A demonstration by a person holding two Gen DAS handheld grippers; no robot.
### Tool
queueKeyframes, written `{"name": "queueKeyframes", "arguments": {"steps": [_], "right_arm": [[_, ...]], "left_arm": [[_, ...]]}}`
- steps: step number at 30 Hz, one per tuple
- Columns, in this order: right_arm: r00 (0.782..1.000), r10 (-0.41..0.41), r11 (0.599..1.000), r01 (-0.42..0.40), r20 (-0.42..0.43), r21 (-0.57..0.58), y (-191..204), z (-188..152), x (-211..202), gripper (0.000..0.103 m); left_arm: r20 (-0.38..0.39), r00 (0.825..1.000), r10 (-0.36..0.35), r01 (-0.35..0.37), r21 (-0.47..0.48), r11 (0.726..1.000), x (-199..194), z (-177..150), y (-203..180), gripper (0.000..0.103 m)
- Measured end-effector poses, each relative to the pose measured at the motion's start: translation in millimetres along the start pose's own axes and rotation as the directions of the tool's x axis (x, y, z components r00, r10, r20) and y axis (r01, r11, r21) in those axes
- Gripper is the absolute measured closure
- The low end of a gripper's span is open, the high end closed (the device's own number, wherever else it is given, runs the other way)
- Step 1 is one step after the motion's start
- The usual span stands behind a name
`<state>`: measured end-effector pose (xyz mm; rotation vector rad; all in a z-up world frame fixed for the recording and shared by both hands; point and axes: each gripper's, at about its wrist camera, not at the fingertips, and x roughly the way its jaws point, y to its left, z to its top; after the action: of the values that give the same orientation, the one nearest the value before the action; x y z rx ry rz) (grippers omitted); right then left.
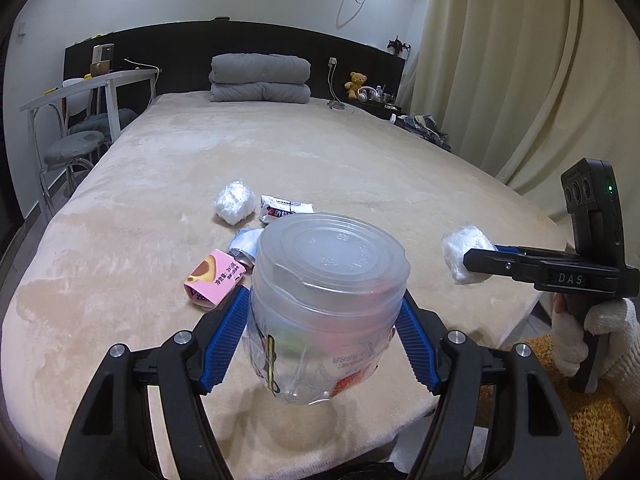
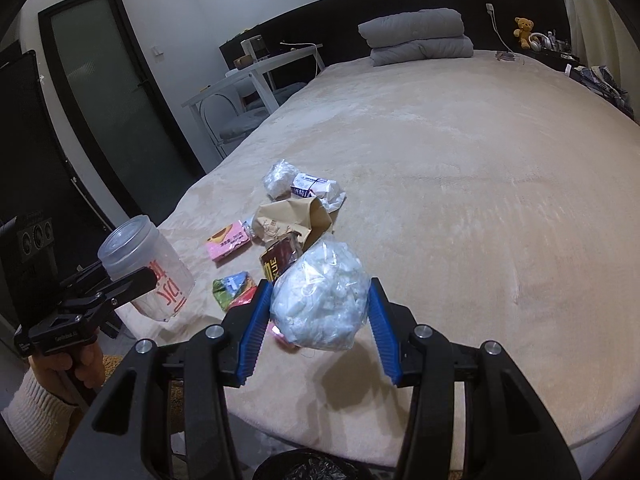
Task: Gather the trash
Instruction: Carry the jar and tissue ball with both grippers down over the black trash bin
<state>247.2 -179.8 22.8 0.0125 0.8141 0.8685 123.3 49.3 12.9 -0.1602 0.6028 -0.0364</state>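
My left gripper (image 1: 323, 300) is shut on a clear lidded plastic jar (image 1: 328, 256), held above the near edge of the beige bed (image 1: 320, 152). My right gripper (image 2: 320, 286) is shut on a crumpled clear bag of white waste (image 2: 320, 308). In the right wrist view the left gripper (image 2: 120, 284) and jar (image 2: 148, 268) hang at the left. On the bed lie a pink carton (image 2: 228, 244), a brown paper bag (image 2: 292, 216), a dark wrapper (image 2: 280, 260), a colourful carton (image 2: 234, 290), a white wad (image 2: 280, 178) and a white wrapper (image 2: 316, 188).
A black-lined bin (image 2: 308, 468) sits below the bed's near edge. A folded grey quilt (image 1: 260, 78) lies at the headboard. A white desk (image 1: 88, 88) and stools stand left of the bed, and curtains (image 1: 520, 80) hang to the right. A yellow rug (image 1: 580, 412) covers the floor.
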Motion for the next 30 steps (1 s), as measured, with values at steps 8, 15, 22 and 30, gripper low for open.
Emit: {"name": "queueKeyframes", "arguments": {"steps": [8,15,22,30], "right_arm": [[1.0,0.016,1.0,-0.016,0.025,-0.009,18.0,-30.2,-26.8,0.054],[0.999,0.025,1.0,-0.025,0.037,-0.01,26.7,-51.7,-43.9,0.054],[0.999,0.023,1.0,-0.022,0.038,-0.02,36.3,-73.8,-56.1,0.054],[0.999,0.034,0.999,-0.033,0.01,-0.033,45.2,-95.2,-60.7,0.054]], "left_arm": [[0.026,1.0,-0.006,0.008,-0.051,0.999,-29.1,-24.3,-6.9,0.033],[0.031,0.999,-0.007,0.01,-0.079,0.997,-48.2,-45.9,-13.8,0.033],[0.021,1.0,-0.013,0.015,-0.085,0.996,-61.8,-67.8,-22.4,0.033],[-0.01,0.999,-0.035,0.034,-0.091,0.995,-71.1,-88.8,-33.0,0.033]]}}
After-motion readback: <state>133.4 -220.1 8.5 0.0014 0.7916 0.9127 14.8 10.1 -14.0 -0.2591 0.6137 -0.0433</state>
